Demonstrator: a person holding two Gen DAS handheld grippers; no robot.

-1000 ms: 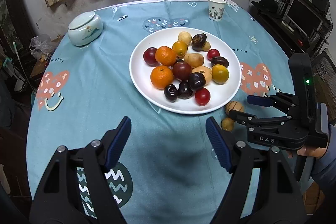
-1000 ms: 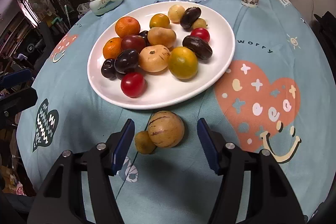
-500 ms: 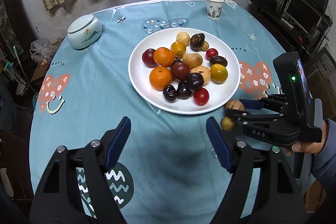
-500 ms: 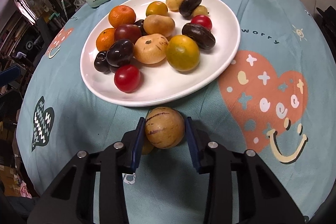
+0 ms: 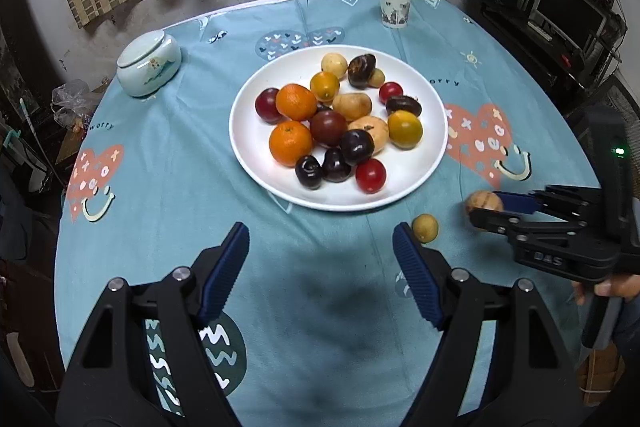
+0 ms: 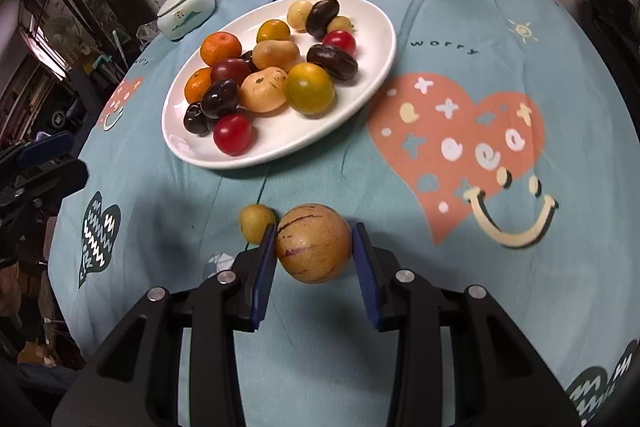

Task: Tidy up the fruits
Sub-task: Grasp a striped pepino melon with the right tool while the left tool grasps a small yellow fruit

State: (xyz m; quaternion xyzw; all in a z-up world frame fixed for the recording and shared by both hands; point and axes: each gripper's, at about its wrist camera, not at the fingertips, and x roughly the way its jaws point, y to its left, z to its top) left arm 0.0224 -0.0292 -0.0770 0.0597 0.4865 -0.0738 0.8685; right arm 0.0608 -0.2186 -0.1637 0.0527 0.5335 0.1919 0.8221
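right claw: right gripper (image 6: 314,245) has just been closing; blue pads now press both sides of the round tan fruit with purple streaks (image 6: 314,243), gripped near the plate's near-right rim
left claw: left gripper (image 5: 320,259) stands wide, nothing between the blue pads; hangs over bare cloth at the near side of the table
loose fruit: 1 small round yellow fruit (image 6: 256,223) on the cloth, just left of the gripped fruit and against the right gripper's left finger; off the plate
plate: 1 large white round plate (image 5: 256,155) mid-table, holding the pile
plate count: 2 orange mandarins (image 5: 296,102); 2 bright red cherry tomatoes (image 5: 371,175); 2 yellow-orange round fruits (image 5: 405,129); about 2 tan fruits, 2 pale yellow small ones, 2 dark red plums and 5 dark purple-brown fruits; overlaps make the dark ones hard to count exactly
other items: 1 pale green lidded ceramic jar (image 5: 149,63) far left; 1 printed paper cup (image 5: 394,7) far right
writing: "worry" on the teal heart-print tablecloth (image 6: 444,47), right of the plate; "DAS" on the right gripper's body in the left view; cup print unreadable
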